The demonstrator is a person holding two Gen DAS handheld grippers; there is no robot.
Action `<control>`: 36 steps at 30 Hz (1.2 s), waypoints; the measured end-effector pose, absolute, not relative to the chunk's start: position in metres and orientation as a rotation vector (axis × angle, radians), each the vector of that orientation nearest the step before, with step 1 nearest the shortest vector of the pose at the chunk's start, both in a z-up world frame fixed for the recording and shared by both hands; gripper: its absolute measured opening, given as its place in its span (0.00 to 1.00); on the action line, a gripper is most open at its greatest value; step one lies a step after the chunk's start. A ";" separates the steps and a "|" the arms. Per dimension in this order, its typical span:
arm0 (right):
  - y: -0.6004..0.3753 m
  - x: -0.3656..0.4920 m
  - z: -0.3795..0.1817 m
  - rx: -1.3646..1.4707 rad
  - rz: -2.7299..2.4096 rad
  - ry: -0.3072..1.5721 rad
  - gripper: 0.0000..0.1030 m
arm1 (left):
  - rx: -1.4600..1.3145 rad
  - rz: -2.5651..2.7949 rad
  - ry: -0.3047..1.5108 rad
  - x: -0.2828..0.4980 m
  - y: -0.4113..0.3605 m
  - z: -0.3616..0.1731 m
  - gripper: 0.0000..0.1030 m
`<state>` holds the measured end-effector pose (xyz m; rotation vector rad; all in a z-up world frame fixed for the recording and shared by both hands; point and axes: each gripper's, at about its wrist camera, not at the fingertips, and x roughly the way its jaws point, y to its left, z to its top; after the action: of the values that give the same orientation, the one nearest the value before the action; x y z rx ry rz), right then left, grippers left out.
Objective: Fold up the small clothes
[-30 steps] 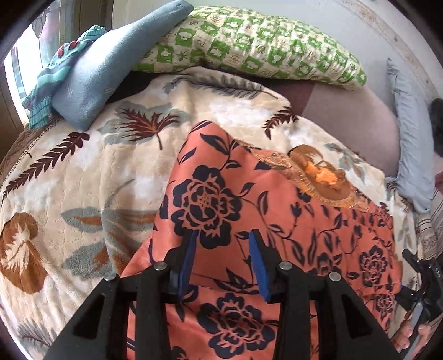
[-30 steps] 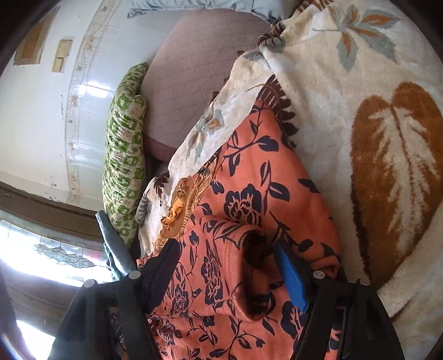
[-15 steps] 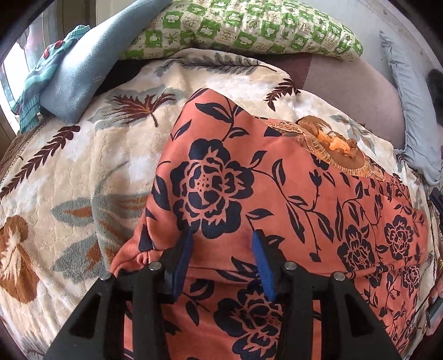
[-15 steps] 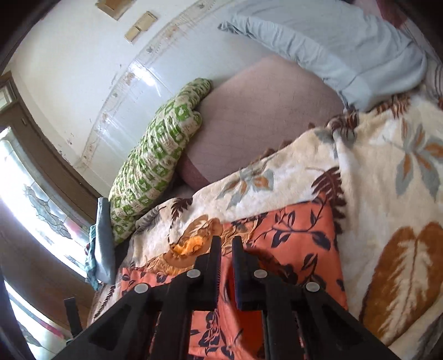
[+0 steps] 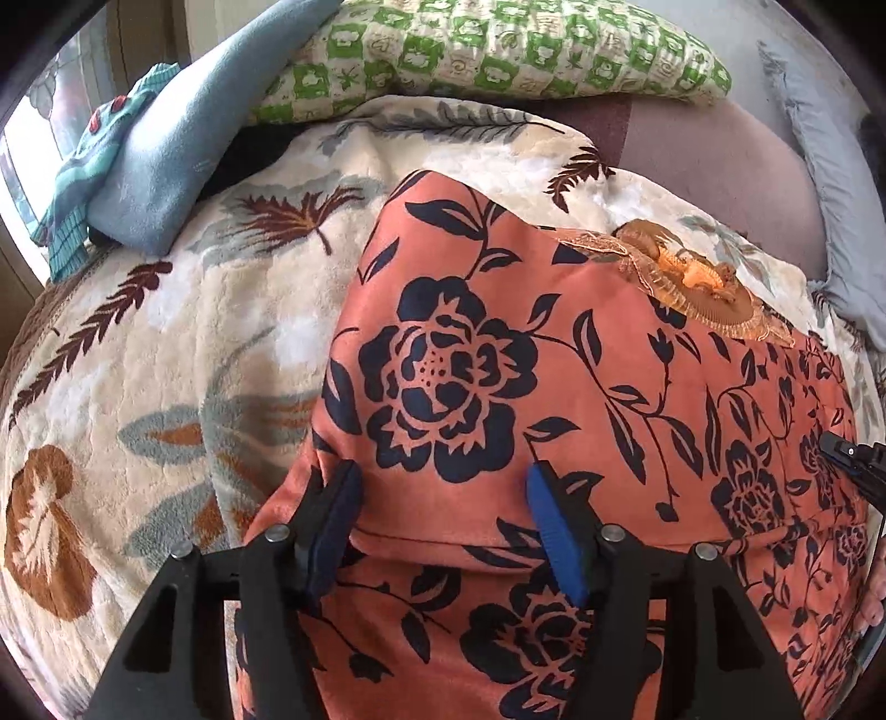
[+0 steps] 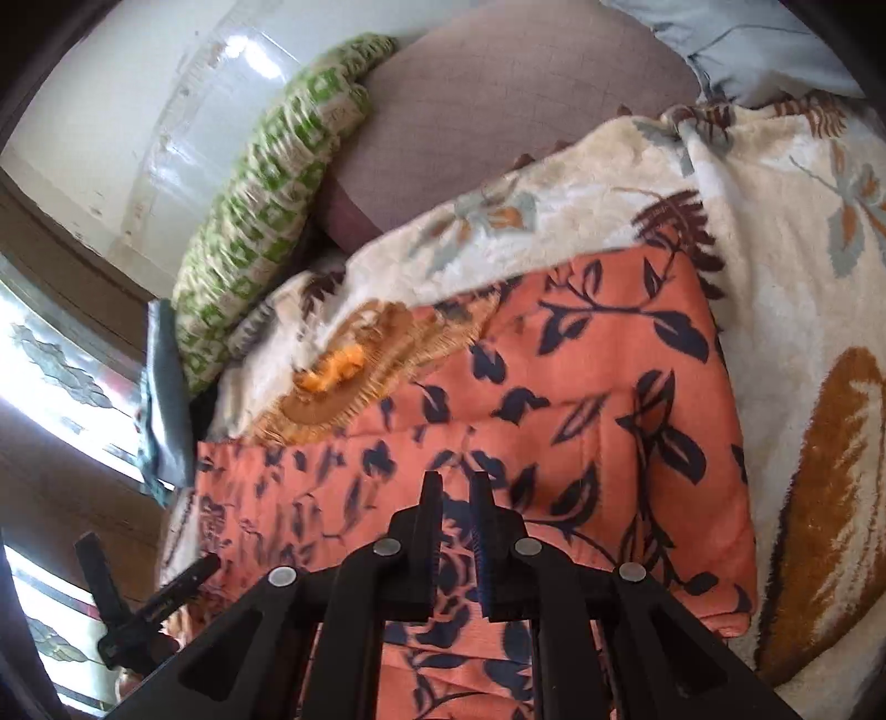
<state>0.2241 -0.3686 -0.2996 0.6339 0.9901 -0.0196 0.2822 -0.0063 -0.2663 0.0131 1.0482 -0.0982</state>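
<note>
Garment: orange cloth with dark flowers, lying on the blanket; spread under and ahead of both claws, top layer doubled over the lower one so that the fold edge runs across just in front of the left claw.

Neckline trim: gold embroidery, far ahead and to the right of the left claw; ahead and left of the right claw, marking the collar end turned away from both.

Left claw: jaws apart and lately widening, one blue pad on either side of the folded edge, neither pressing; cloth between them but loose, apparently let go so the fold can settle flat.

Right claw: jaws nearly together, only a narrow slit left; tips low over the cloth, picture blurred here, so a thin pinch of fabric inside is possible but not confirmed. Seemingly shut for pressing or smoothing rather than for lifting.

Blanket: cream plush with leaf print, bare to the left of the left claw and to the right of the right claw; serves as the folding surface.

Pillow: green checked, far ahead of the left claw, well clear of the work.

Blue cloths: piled ahead and left of the left claw, apart from the garment.

Stage: first fold laid, judged about midway; further folding still needed.
</note>
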 end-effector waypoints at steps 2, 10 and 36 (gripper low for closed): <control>-0.377 0.219 -0.301 0.703 -0.004 0.959 0.09 | 0.025 -0.105 1.044 0.279 -0.011 -0.262 0.61; -0.344 0.219 -0.276 0.602 0.137 0.915 0.12 | 0.008 -0.164 0.998 0.277 -0.015 -0.254 0.65; -0.330 -0.051 -0.160 0.499 0.074 0.650 0.99 | 0.164 -0.193 1.052 0.072 0.085 -0.195 0.82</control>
<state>-0.0513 -0.3300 -0.1599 0.4985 0.6495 0.0739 0.0719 0.0854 -0.1948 0.1638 1.0519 -0.1927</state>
